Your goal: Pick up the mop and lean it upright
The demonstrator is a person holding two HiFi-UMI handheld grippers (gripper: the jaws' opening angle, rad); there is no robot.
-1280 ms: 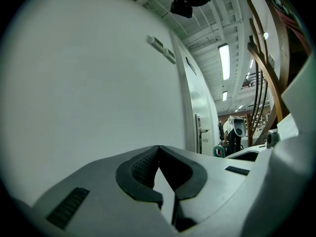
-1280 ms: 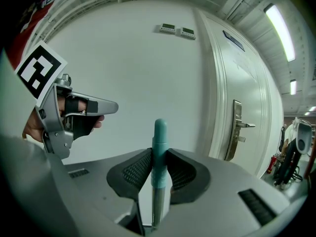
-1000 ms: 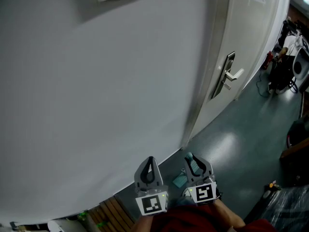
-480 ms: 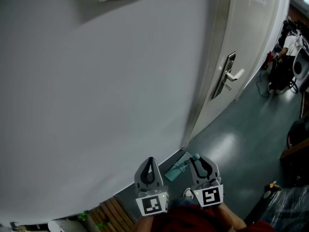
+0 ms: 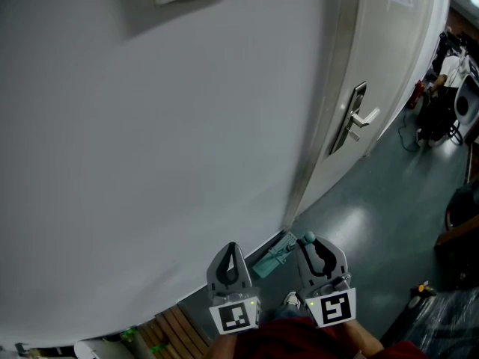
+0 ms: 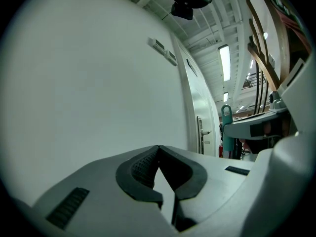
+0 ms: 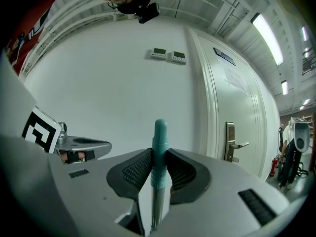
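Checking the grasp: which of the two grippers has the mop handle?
The right gripper: its jaws pinch the teal mop handle. The left gripper is shut on nothing.

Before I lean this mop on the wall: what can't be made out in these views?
Mop head: head view, partly hidden behind the right tongs; floor contact unclear.
Mop shaft: right gripper view, cut off at the bottom edge below the grip.
Foot of the wall: left gripper view, blocked by the left tongs.

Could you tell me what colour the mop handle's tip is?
The handle tip is teal, clearest in the right gripper view.
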